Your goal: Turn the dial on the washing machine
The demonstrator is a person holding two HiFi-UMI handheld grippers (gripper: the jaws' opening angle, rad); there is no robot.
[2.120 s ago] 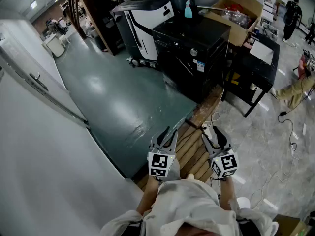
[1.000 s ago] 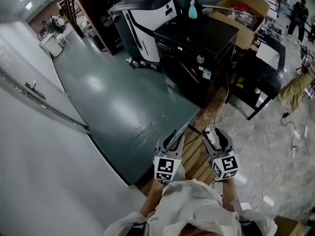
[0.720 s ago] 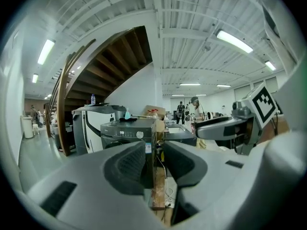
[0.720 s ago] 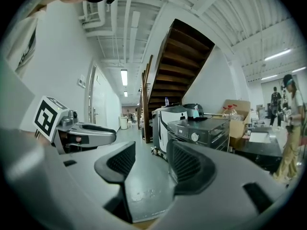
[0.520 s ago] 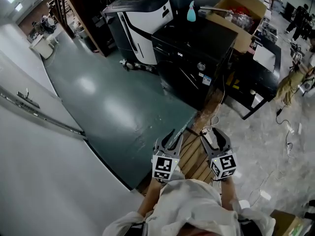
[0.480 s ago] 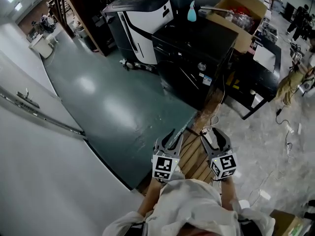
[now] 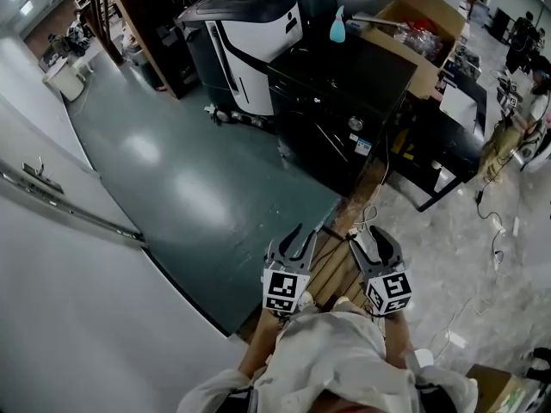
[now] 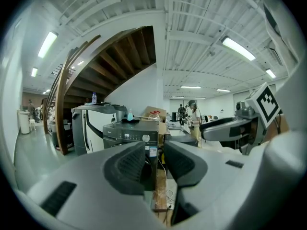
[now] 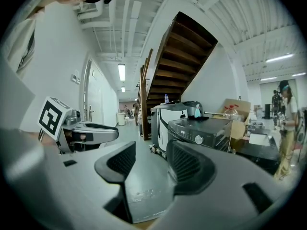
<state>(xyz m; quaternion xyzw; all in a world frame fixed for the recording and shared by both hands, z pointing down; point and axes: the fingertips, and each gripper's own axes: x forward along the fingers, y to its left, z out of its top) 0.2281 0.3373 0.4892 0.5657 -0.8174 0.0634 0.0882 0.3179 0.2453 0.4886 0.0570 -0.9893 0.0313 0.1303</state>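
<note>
**Ahead at twelve o'clock, the dial stands well clear of both sets of jaws**

On the front panel of the black washing machine, near its upper right corner, sits the dial, a small round silver knob. From the head view it lies at about one o'clock from the left gripper and at twelve o'clock from the right gripper. It is well apart from both, with dark green floor and a run of wooden planks in between.

Along the left gripper's own jaws the knob shows just above the gap, at twelve o'clock. Along the right gripper's jaws it sits above the right-hand pad, at about one o'clock.

The dial is a flat round knob with no long side to tell. Its face looks out of the panel towards the person, and its turning axis runs level, straight out from the machine's front. Any pointer mark on it is too small to read.

Both grippers are held side by side over the planks. Each has its jaws released and slightly parted, with nothing between the pads.

A blue spray bottle stands on the washer's top at its far edge. A white machine stands at the washer's ten o'clock and a cardboard box at its two o'clock.
</note>
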